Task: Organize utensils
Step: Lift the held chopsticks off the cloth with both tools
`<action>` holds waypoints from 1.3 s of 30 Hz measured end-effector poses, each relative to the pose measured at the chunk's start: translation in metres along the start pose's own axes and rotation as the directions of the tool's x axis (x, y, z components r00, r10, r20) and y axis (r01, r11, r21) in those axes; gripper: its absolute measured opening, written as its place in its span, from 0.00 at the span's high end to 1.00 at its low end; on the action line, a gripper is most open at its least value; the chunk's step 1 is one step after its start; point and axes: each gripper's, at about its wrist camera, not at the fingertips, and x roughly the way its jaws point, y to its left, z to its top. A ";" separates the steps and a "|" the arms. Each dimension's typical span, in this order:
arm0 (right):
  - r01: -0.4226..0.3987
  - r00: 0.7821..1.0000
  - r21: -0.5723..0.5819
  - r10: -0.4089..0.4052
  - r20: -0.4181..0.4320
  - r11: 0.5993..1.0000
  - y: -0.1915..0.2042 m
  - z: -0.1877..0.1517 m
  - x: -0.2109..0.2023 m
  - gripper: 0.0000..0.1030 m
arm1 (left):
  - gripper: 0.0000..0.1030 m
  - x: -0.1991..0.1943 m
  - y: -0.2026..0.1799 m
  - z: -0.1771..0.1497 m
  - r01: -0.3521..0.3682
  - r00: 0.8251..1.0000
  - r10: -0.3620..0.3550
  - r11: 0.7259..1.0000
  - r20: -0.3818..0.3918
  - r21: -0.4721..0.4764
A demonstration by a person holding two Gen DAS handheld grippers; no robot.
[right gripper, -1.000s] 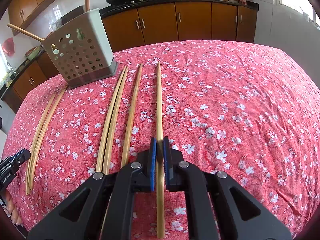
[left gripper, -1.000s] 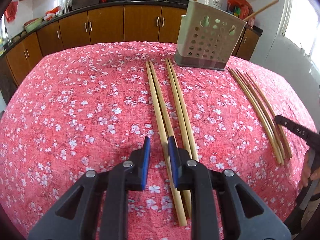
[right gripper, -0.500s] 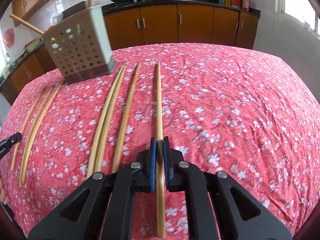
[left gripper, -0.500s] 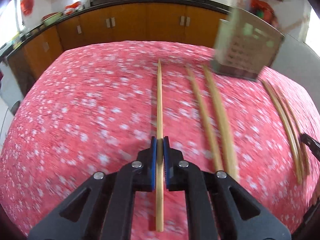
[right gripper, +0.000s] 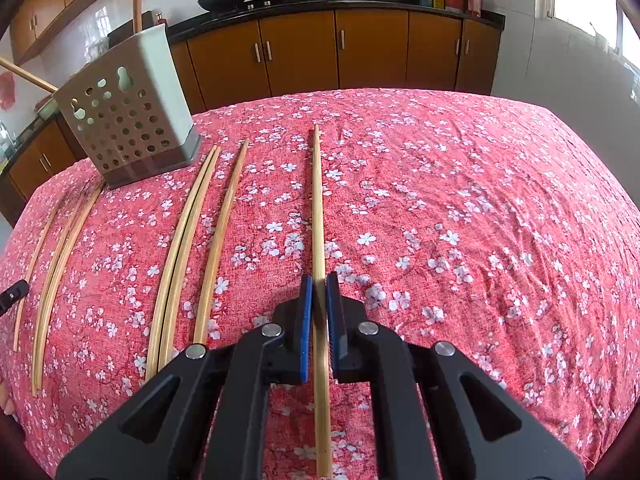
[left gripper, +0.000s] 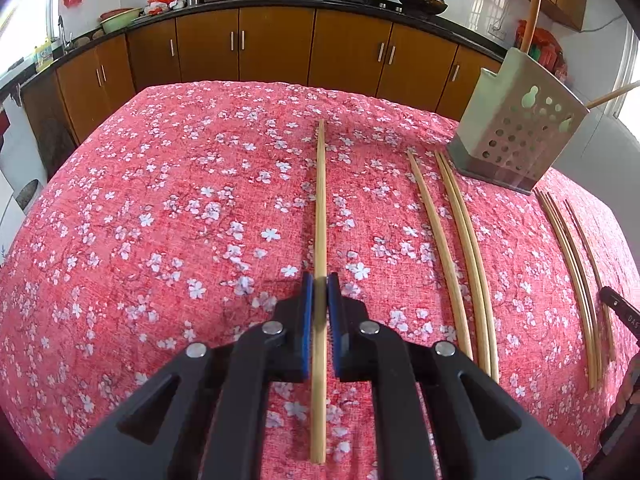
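My left gripper (left gripper: 320,280) is shut on a bamboo chopstick (left gripper: 320,208) that points forward over the red floral cloth. My right gripper (right gripper: 319,280) is shut on another bamboo chopstick (right gripper: 317,204), also pointing forward. A perforated metal utensil holder (left gripper: 520,136) stands at the far right in the left wrist view and at the far left in the right wrist view (right gripper: 128,120); sticks stand in it. Three loose chopsticks (right gripper: 188,248) lie between the holder and my right gripper. A thinner bundle (right gripper: 56,264) lies further left.
The table (right gripper: 480,220) is covered by a red cloth with white flowers. Brown kitchen cabinets (left gripper: 280,48) and a counter with woks stand behind it. The tip of the other gripper (left gripper: 622,312) shows at the right edge of the left wrist view.
My left gripper went from open over the chopsticks to shut on one and shifted left with it. My right gripper stays shut on its chopstick, raised slightly.
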 end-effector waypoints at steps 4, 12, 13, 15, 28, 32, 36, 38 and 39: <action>0.001 1.000 0.000 -0.001 0.000 1.000 0.000 0.000 0.000 0.92 | 0.90 -0.004 0.003 -0.002 0.004 1.000 -0.004 1.000 0.001 -0.004; 0.001 1.000 0.001 -0.001 0.001 1.000 0.000 0.000 0.000 0.92 | 0.90 -0.004 0.003 -0.002 0.004 1.000 -0.004 1.000 0.001 -0.004; 0.001 1.000 0.001 -0.001 0.001 1.000 0.000 0.000 0.000 0.92 | 0.90 -0.004 0.003 -0.002 0.007 1.000 -0.007 1.000 0.003 -0.004; 0.002 1.000 0.001 -0.002 0.001 1.000 0.000 0.000 0.000 0.92 | 0.90 -0.004 0.004 -0.002 0.009 1.000 -0.009 1.000 0.003 -0.006; -0.012 1.000 0.014 0.012 0.001 1.000 0.003 -0.019 -0.017 0.92 | 0.90 -0.009 0.000 -0.009 -0.016 1.000 0.016 0.999 0.001 0.032; -0.022 1.000 0.023 0.022 0.000 1.000 0.002 -0.024 -0.022 0.92 | 0.90 -0.015 -0.001 -0.018 -0.026 1.000 0.026 0.999 0.001 0.043; -0.029 1.000 0.029 0.029 0.000 0.999 0.002 -0.023 -0.022 0.92 | 0.90 -0.017 0.000 -0.020 -0.026 1.000 0.026 0.999 0.001 0.040; -0.033 0.999 0.033 0.033 0.000 0.999 0.002 -0.023 -0.021 0.92 | 0.91 -0.017 -0.001 -0.020 -0.027 1.000 0.027 0.999 0.001 0.042; -0.035 0.999 0.034 0.035 -0.002 0.999 0.003 -0.022 -0.022 0.92 | 0.91 -0.017 -0.001 -0.020 -0.030 1.000 0.030 0.998 0.000 0.051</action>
